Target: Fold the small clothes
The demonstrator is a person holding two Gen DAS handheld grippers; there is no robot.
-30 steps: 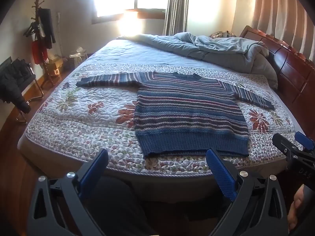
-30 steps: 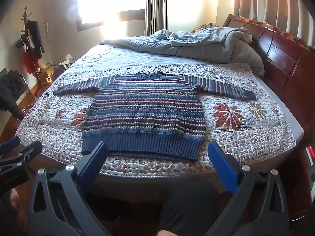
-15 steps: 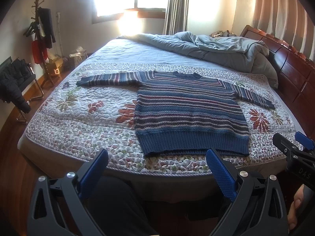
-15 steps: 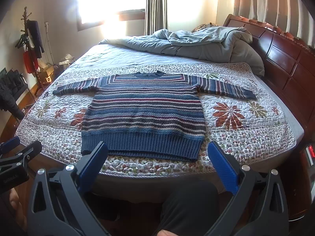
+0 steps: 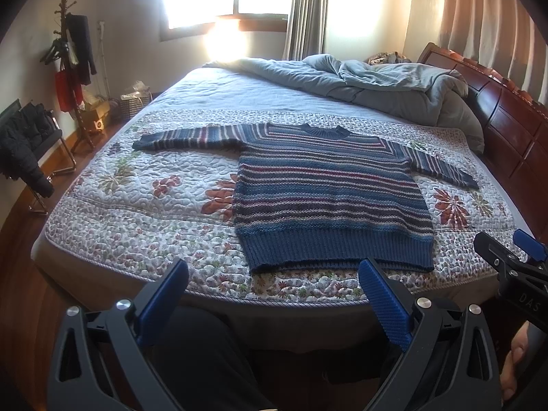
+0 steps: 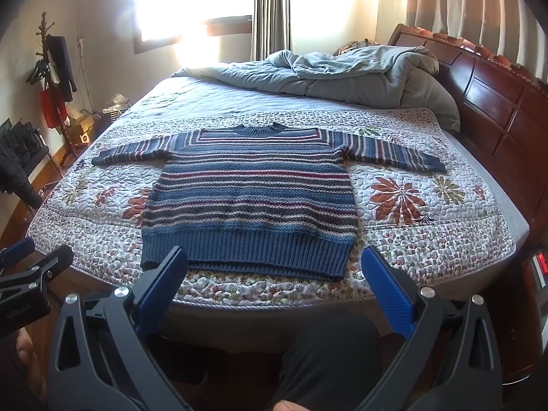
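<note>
A blue striped knit sweater point(image 5: 328, 191) lies flat on the floral quilt point(image 5: 144, 205), sleeves spread out to both sides, hem nearest me. It also shows in the right wrist view point(image 6: 250, 198). My left gripper point(image 5: 274, 294) is open and empty, held below and in front of the bed's near edge, left of the hem. My right gripper point(image 6: 274, 287) is open and empty, in front of the hem's middle. The right gripper also shows at the right edge of the left wrist view point(image 5: 510, 260); the left gripper shows at the left edge of the right wrist view point(image 6: 30, 267).
A rumpled grey duvet point(image 5: 376, 82) lies at the far end by the dark wooden headboard point(image 5: 507, 116). A coat rack point(image 5: 68, 54) and a chair with a black coat point(image 5: 24, 147) stand left of the bed. My legs point(image 5: 205, 359) are below the grippers.
Both grippers have crept slightly toward the bed; the sweater sits a little higher in both views. Nothing was grasped or released.
</note>
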